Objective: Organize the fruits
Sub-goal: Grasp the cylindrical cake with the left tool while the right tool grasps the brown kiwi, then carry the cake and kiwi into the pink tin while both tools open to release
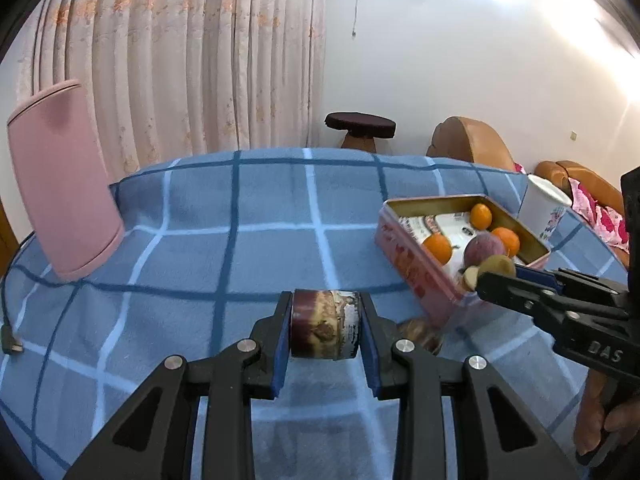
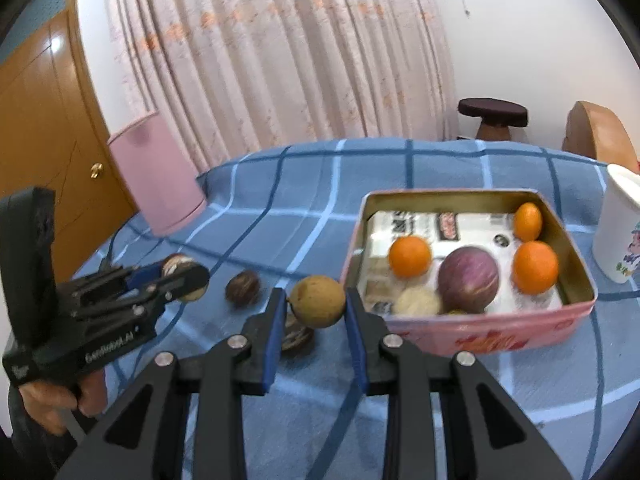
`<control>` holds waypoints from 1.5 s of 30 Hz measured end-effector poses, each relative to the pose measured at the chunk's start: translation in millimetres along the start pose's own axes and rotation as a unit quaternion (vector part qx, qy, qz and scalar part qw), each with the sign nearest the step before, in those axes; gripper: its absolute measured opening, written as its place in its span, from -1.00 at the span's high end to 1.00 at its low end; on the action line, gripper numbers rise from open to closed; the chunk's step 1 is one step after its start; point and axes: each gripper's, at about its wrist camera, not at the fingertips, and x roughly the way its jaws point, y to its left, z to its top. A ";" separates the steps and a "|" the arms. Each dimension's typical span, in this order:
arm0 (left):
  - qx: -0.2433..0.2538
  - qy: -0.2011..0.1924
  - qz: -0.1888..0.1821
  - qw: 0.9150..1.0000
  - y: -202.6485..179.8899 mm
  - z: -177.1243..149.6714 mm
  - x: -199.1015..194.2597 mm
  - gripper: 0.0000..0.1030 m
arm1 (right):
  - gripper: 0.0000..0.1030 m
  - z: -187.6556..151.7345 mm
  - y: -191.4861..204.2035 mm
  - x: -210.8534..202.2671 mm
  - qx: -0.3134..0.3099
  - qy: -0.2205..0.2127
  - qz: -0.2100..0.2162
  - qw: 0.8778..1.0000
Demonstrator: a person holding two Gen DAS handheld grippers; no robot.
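Observation:
My left gripper point(image 1: 326, 308) is shut on a dark brown fruit with white patches point(image 1: 324, 332), held above the blue checked cloth. My right gripper point(image 2: 316, 300) is shut on a round tan fruit point(image 2: 318, 302), just left of the pink tin box point(image 2: 472, 326). The box holds three oranges point(image 2: 410, 257), a purple fruit point(image 2: 468, 280) and a pale fruit point(image 2: 418, 302). Two more brown fruits point(image 2: 242, 288) lie on the cloth between the grippers. In the left wrist view the right gripper point(image 1: 490, 280) hangs with its tan fruit at the near corner of the tin point(image 1: 424, 200).
A pink cylindrical container point(image 1: 64, 184) stands at the cloth's left edge, with a cable plug point(image 1: 10, 342) below it. A white cup point(image 2: 620, 232) stands right of the tin. Behind the table are a curtain, a dark stool point(image 1: 360, 122) and a brown sofa.

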 end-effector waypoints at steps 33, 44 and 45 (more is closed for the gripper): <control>0.013 -0.012 -0.024 1.000 -82.2 49.4 57.9 0.38 | 0.37 45.5 -75.1 -1.6 0.020 -0.053 -0.129 0.990; 0.020 0.003 -0.015 1.000 -118.3 66.1 102.3 0.38 | 0.37 60.8 -122.0 20.3 0.060 -0.039 -0.176 0.982; 0.019 0.006 -0.014 1.000 -120.7 66.1 106.5 0.38 | 0.37 61.5 -123.1 22.4 0.059 -0.037 -0.177 0.982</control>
